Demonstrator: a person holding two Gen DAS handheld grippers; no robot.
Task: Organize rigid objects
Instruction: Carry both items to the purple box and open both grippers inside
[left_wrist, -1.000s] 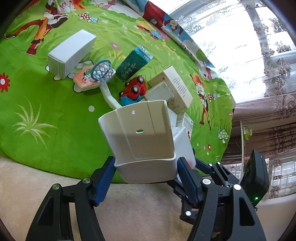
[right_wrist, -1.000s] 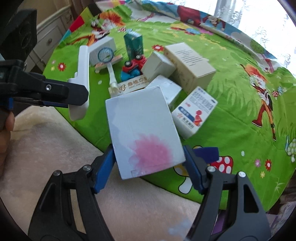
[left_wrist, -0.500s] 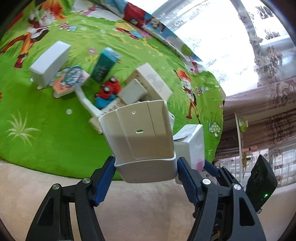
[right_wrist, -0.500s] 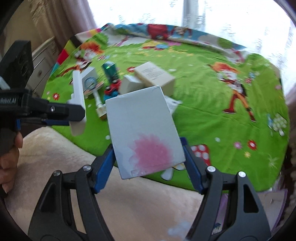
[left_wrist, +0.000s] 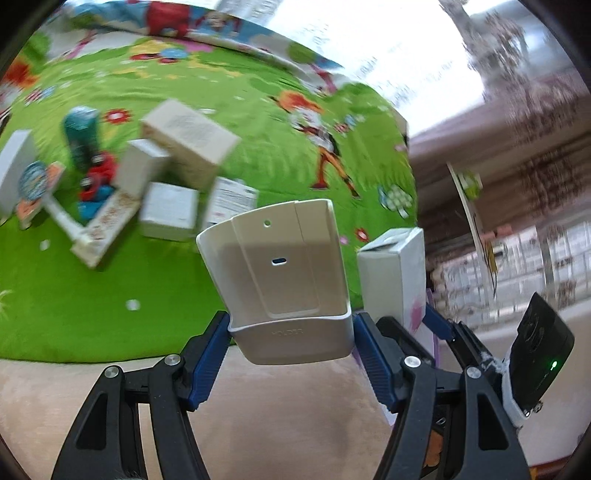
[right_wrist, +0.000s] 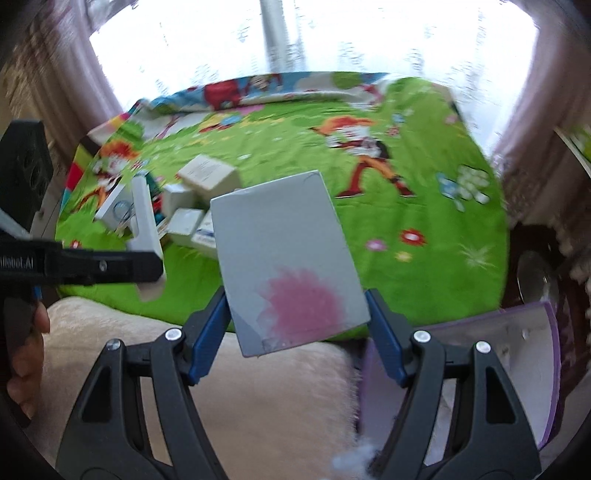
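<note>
Your left gripper (left_wrist: 291, 328) is clamped on a white plastic holder (left_wrist: 280, 273), blue pads pressed to both sides of its base. The holder stands upright, raised above the near edge of the green mat (left_wrist: 92, 295). The word embossed on its front lip seems to read "HOLDER", mirrored and faint.

Your right gripper (right_wrist: 295, 321) is clamped on a white box (right_wrist: 284, 266) with a pink burst printed on its face. The box tilts back, also raised over the mat's near edge. In the left view this box (left_wrist: 395, 277) sits just right of the holder, close but apart.

Beyond the holder, on the mat, lies the pile: a big beige box (left_wrist: 192, 144) leaning on a small white box (left_wrist: 138, 171), a flat white box (left_wrist: 170, 210) in front, a printed carton (left_wrist: 231, 197) just right of it. Left of those: a red toy car (left_wrist: 98, 177), a teal box (left_wrist: 81, 136) standing upright, and a long carton (left_wrist: 107, 229) with red writing too blurred to read. A white box (left_wrist: 14, 170) sits at the far left.

Nothing stands between the holder and the pile. Beige plush (right_wrist: 258, 398) lies under both grippers. A purple-edged bin (right_wrist: 517, 369) sits right of the pink-burst box. The left tool body reads "...obot.AI".
</note>
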